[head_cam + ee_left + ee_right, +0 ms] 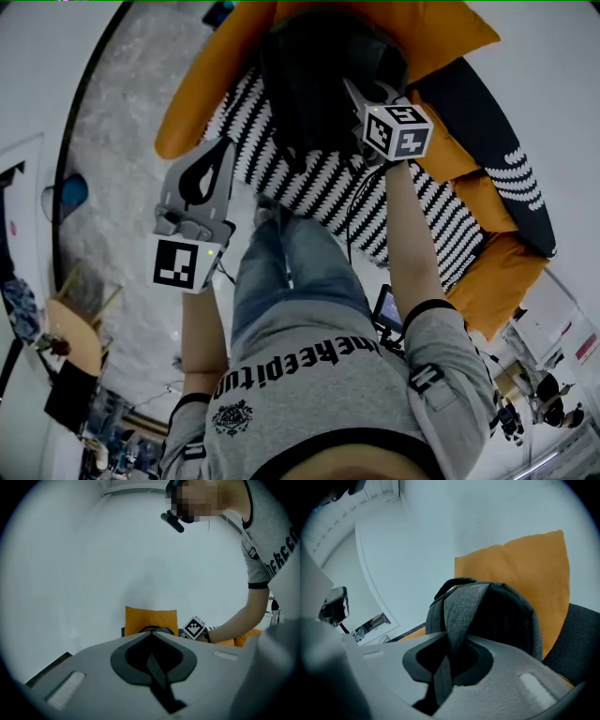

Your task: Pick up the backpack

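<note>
Holding the left gripper (211, 155) low at the near edge of the striped blanket (347, 192), jaws pressed together on nothing, well apart from the work. Pinching a grey strap (457, 616) in the right gripper (451, 637), jaws squeezed onto the webbing where it drops between them. Judging the grasp as made and the lift as barely begun, if at all. Finding the backpack (506, 620) just beyond the right jaws, joined to them only through that strap, upright and rounded, seemingly resting on the blanket. Behind it, touching its back, an orange cushion (520, 569). Left to do: raising the backpack clear of blanket and cushion, taking care against swing from a single-strap hold.
</note>
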A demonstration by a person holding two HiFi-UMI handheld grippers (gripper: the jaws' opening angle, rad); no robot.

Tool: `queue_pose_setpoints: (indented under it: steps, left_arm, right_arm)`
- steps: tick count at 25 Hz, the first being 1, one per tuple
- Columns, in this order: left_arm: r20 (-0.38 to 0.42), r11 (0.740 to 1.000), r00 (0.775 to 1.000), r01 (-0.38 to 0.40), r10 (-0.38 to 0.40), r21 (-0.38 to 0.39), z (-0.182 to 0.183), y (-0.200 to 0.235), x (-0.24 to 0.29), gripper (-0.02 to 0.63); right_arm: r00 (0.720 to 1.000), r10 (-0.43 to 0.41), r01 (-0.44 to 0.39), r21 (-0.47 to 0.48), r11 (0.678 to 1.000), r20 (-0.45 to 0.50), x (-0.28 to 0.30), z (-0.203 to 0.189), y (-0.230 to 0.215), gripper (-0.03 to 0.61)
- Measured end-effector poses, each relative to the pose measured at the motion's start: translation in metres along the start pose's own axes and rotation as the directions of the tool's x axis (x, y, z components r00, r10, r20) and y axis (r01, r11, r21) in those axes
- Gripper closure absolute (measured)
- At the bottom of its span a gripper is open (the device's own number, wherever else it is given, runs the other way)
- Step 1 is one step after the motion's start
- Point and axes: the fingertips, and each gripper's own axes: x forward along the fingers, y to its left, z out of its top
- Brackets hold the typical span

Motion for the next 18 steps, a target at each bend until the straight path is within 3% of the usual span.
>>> queue_pose_setpoints:
  steps: [18]
  left_arm:
    - [0.106,0.997,0.994,0.022,-0.03,0.071,0.041,-0.011,-0.035,0.604]
  right_arm:
    - [0.976,-0.065,0.087,-0.1,0.991,0.208,-0.086,0.056,0.054,0.548]
